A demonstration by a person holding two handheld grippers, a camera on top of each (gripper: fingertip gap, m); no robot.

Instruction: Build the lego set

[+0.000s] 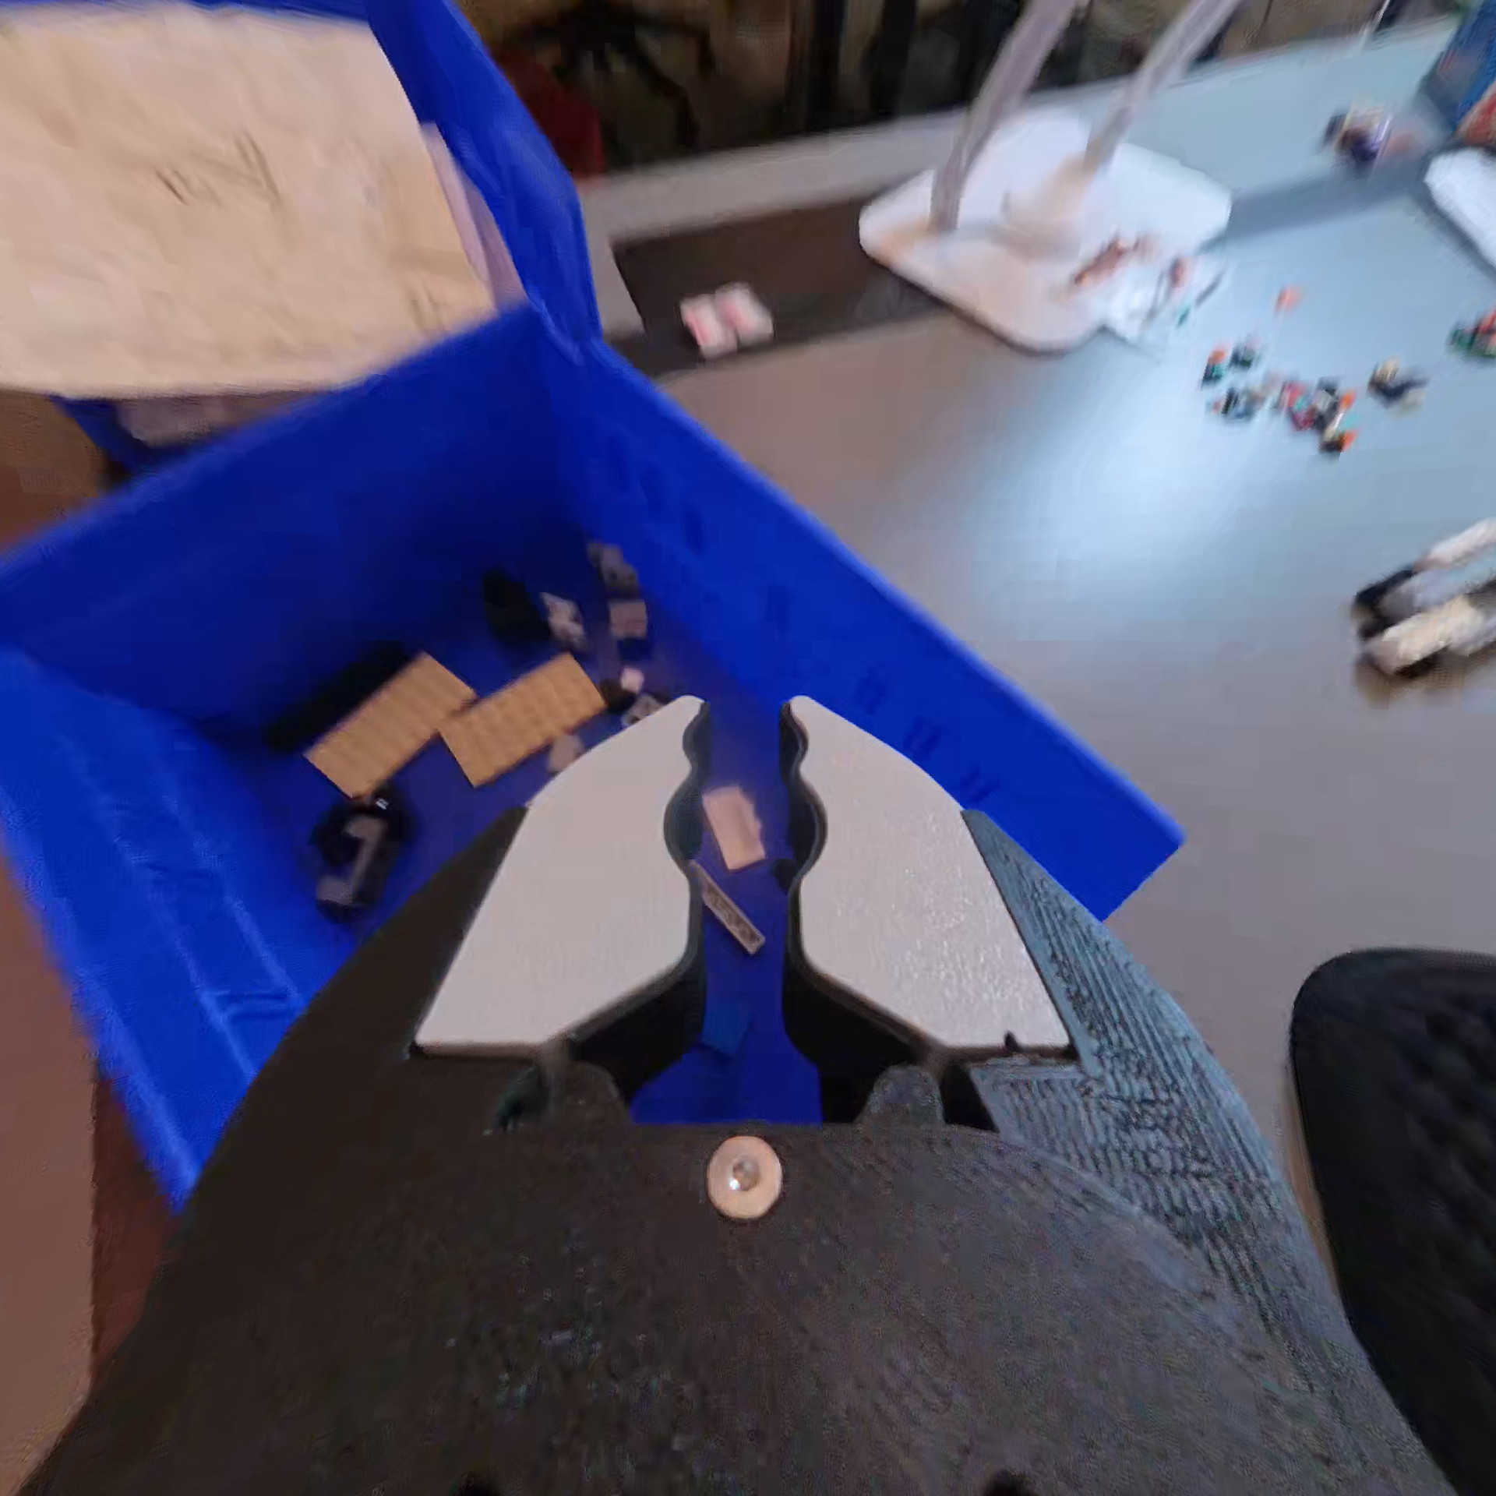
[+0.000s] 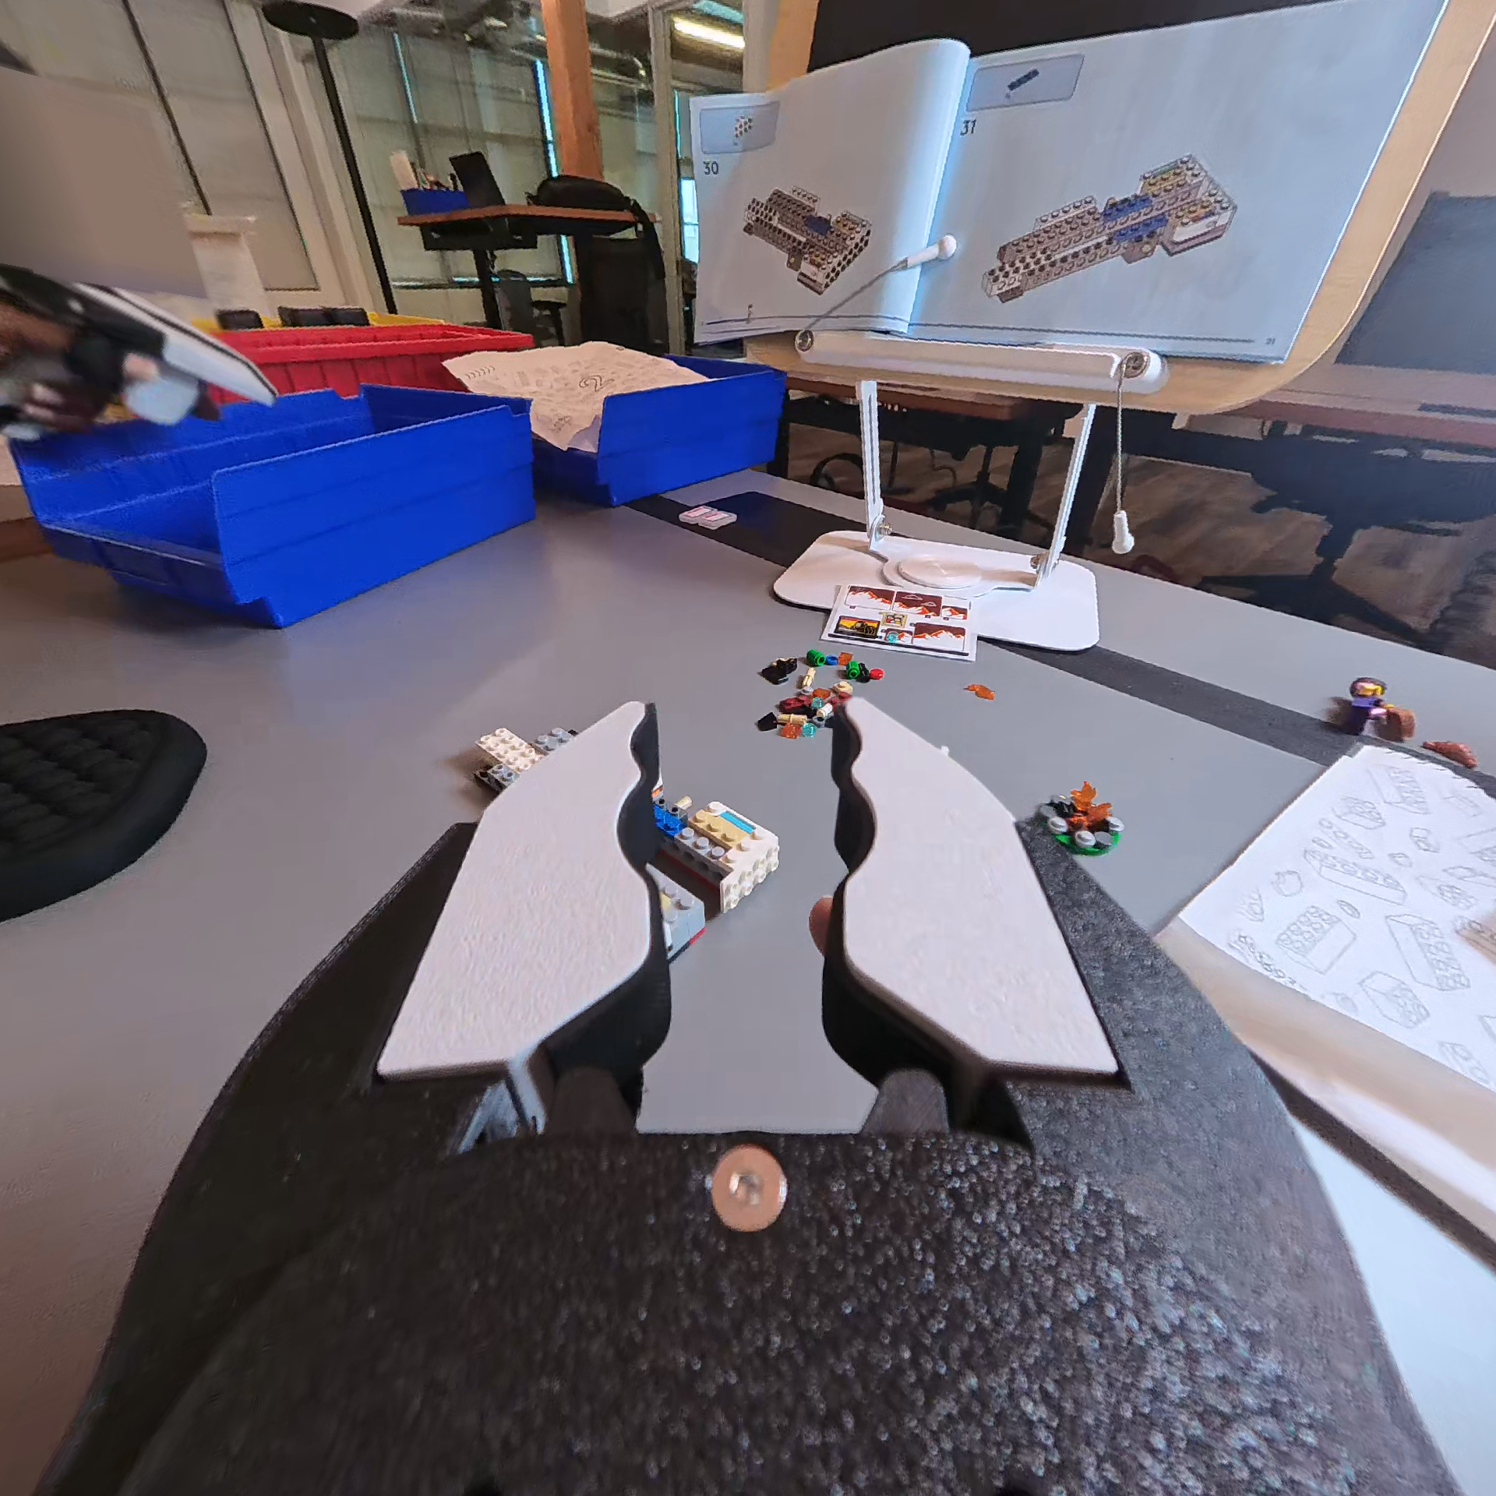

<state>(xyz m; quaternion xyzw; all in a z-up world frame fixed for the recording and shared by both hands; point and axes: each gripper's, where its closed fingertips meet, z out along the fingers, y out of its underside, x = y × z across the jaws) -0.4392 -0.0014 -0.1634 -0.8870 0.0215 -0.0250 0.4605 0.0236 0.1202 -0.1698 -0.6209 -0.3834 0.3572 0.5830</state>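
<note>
My left gripper (image 1: 745,708) is open and empty, and hovers inside a blue bin (image 1: 850,648). On the bin floor lie two tan plates (image 1: 453,720), several black and grey pieces (image 1: 356,850), a small tan piece (image 1: 733,830) and a thin grey plate (image 1: 728,907), both seen between the fingers. My right gripper (image 2: 745,712) is open and empty above the grey table. A partly built model (image 2: 720,850) of cream, grey and blue bricks lies below it, beside the left finger (image 2: 550,874). The left gripper also shows in the right wrist view (image 2: 162,356) over the same bin (image 2: 283,502).
An open instruction book (image 2: 1052,202) stands on a white stand (image 2: 939,583). Nearby are a sticker sheet (image 2: 903,623), a pile of small loose pieces (image 2: 809,696), a small white-grey build (image 2: 514,753), a campfire build (image 2: 1085,818), a minifigure (image 2: 1368,704), a printed sheet (image 2: 1376,890), a black pad (image 2: 81,801) and a red bin (image 2: 364,356). Spacing between my two grippers at the tips: around 50 cm. My left tips are about 55 cm from the campfire build (image 2: 1085,818), my right tips only 15 cm.
</note>
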